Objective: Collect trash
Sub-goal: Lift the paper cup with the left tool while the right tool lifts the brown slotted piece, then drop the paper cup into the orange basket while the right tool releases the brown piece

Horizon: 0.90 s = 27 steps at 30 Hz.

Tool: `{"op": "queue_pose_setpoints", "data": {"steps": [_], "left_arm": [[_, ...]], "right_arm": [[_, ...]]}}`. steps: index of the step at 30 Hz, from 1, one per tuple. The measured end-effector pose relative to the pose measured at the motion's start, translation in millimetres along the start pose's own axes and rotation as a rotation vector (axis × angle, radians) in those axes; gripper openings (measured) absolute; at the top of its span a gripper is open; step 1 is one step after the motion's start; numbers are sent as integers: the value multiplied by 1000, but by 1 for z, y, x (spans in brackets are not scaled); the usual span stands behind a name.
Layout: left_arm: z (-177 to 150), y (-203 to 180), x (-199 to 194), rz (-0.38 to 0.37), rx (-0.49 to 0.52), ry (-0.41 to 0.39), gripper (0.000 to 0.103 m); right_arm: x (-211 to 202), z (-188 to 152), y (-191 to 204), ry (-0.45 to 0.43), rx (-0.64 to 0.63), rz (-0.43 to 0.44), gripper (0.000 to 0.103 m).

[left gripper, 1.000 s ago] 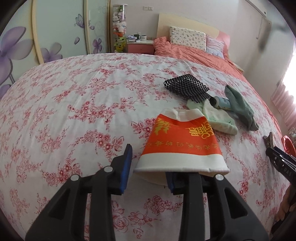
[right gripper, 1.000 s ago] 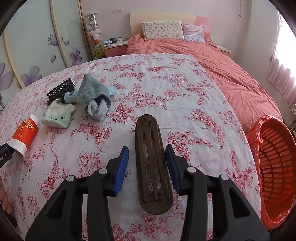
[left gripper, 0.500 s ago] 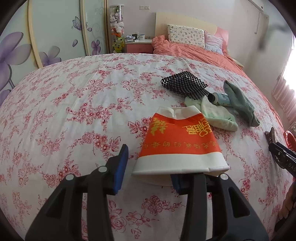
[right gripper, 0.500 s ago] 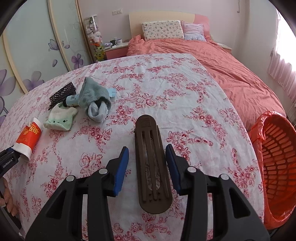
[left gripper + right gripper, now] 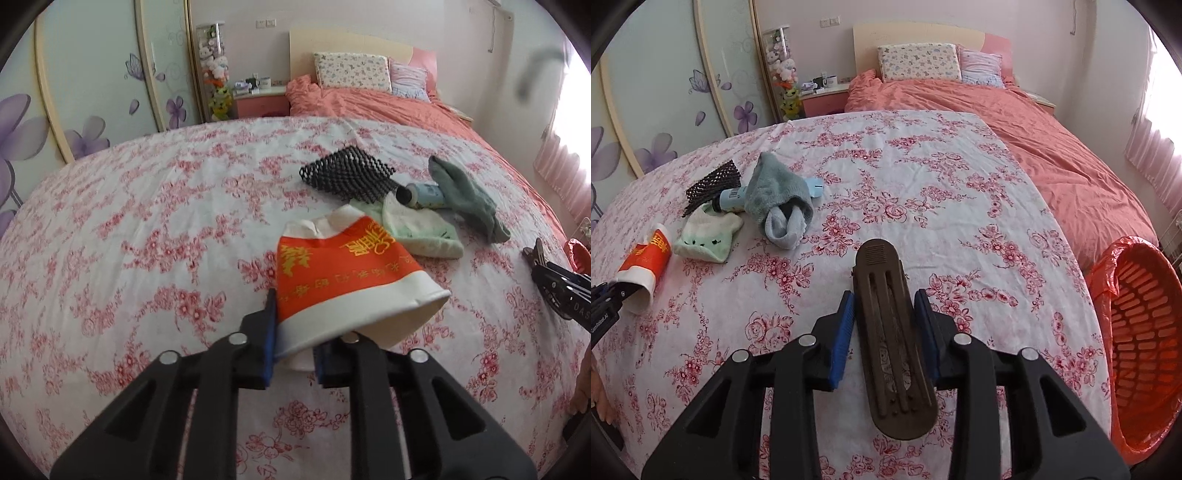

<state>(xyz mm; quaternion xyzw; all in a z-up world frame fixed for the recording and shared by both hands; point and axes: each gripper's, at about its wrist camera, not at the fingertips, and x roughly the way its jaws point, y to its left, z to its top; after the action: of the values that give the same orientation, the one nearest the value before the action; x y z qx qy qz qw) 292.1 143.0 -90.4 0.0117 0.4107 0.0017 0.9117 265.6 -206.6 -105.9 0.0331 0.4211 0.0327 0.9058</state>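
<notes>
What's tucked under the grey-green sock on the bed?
A light-blue tube lies under the grey-green sock: its dark cap end pokes out on one side and its flat blue tail on the other. The sock hides the tube's middle, so the label there can't be read.

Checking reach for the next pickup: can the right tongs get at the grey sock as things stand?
Probably not yet: the right tongs are closing around the brown clip. The bedspread toward the grey sock lies unobstructed.

A bed [image 5: 923, 177] under a white sheet with red flowers carries a black mesh pad [image 5: 345, 173], a blue tube [image 5: 424, 194] and a grey-green sock [image 5: 469, 199], bunched together. A pale green sock [image 5: 421, 229] lies just beside them, and an orange-and-white paper cup [image 5: 343, 273] and a brown clip [image 5: 890, 332] lie nearer.
</notes>
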Motion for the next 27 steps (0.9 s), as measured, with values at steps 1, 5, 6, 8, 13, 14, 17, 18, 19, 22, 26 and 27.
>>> {"op": "queue_pose_setpoints", "data": {"steps": [1, 5, 6, 8, 13, 14, 17, 18, 19, 22, 26, 27], "left_arm": [[0, -1, -2, 1, 8, -14, 13], [3, -4, -12, -3, 19, -44, 8], [3, -5, -14, -4, 20, -50, 8], [3, -6, -18, -7, 19, -62, 8], [6, -10, -30, -8, 7, -88, 8], [8, -11, -34, -10, 6, -95, 8], [11, -20, -48, -21, 13, -122, 8], [13, -23, -52, -28, 16, -131, 8], [15, -30, -59, -40, 23, -143, 8], [19, -46, -72, -73, 35, -163, 8], [24, -77, -91, -133, 59, -189, 8], [24, -87, -96, -151, 69, -196, 8]], "right_arm": [[-1, 0, -2, -5, 4, 4, 34], [-12, -1, -7, -32, 25, 16, 34], [-17, -1, -8, -42, 29, 17, 34], [-24, 0, -9, -56, 28, 17, 34], [-41, 1, -12, -86, 23, 17, 34], [-46, 1, -13, -95, 24, 19, 34], [-61, 3, -18, -122, 34, 22, 34], [-66, 2, -21, -132, 39, 23, 34], [-71, 3, -23, -141, 43, 23, 34], [-86, 4, -32, -171, 54, 15, 34], [-109, 3, -48, -216, 74, -5, 34], [-114, 2, -52, -224, 79, -10, 34]]}}
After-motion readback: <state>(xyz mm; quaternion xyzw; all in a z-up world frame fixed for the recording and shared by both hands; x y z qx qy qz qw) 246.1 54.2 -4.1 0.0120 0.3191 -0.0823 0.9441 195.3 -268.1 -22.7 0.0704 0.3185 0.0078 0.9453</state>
